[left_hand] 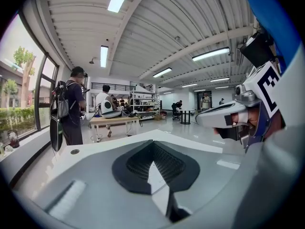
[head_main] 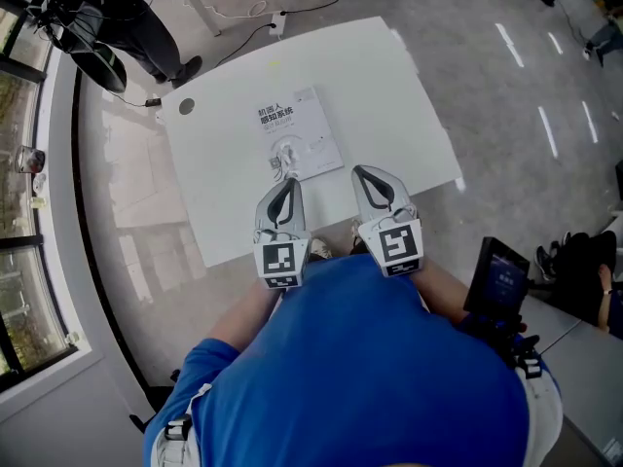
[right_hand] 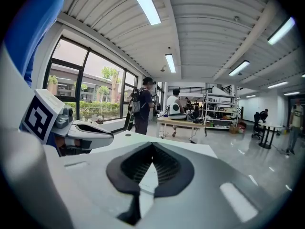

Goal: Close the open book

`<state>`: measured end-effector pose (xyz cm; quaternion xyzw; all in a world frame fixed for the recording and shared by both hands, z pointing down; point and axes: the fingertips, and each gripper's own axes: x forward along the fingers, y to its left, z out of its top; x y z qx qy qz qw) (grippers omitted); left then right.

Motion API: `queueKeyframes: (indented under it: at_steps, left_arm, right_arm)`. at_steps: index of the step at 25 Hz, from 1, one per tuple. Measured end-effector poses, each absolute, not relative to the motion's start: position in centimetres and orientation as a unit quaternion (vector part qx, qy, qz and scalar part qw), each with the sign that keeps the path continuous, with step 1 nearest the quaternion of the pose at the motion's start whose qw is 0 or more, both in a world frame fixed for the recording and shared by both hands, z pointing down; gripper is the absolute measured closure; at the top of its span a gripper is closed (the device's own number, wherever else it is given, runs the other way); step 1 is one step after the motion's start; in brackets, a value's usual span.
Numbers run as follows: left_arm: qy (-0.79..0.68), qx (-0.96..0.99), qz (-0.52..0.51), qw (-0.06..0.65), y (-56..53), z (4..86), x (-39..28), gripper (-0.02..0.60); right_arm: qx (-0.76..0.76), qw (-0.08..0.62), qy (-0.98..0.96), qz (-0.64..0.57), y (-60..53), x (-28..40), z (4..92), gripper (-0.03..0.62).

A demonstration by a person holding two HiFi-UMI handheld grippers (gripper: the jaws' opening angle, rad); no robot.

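A book (head_main: 297, 134) lies flat and closed, cover up, on the white table (head_main: 224, 193) in the head view. My left gripper (head_main: 284, 185) is shut and empty, its tip just short of the book's near edge. Beside it on the right my right gripper (head_main: 366, 171) is also shut and empty, over bare table near the book's near right corner. Both are held close to the person's body at the table's front edge. In the left gripper view the shut jaws of the left gripper (left_hand: 152, 145) hide the book; in the right gripper view those of the right gripper (right_hand: 152, 145) hide it too.
A person with a backpack (head_main: 117, 17) stands beyond the table's far left corner. A round cable hole (head_main: 186, 106) is in that corner. A dark screen device (head_main: 501, 275) sits at the person's right side. Windows (head_main: 19, 212) run along the left wall.
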<state>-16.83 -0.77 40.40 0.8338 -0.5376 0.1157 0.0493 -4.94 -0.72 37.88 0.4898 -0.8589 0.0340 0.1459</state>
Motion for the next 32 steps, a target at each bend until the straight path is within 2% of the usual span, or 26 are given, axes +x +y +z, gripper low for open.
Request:
queueKeyframes:
  at_steps: [10,32]
  left_arm:
    - [-0.555,0.817,0.149,0.058,-4.9,42.7,-14.1,0.575]
    - [-0.536,0.772,0.329,0.091,-9.4,53.5,-7.8,0.574]
  right_arm:
    - [0.464,0.146,-0.872,0.048,-5.6,-2.8,39.8,0.591]
    - [0.419,0.168,-0.886,0.111,-10.4,1.0,45.7,0.591]
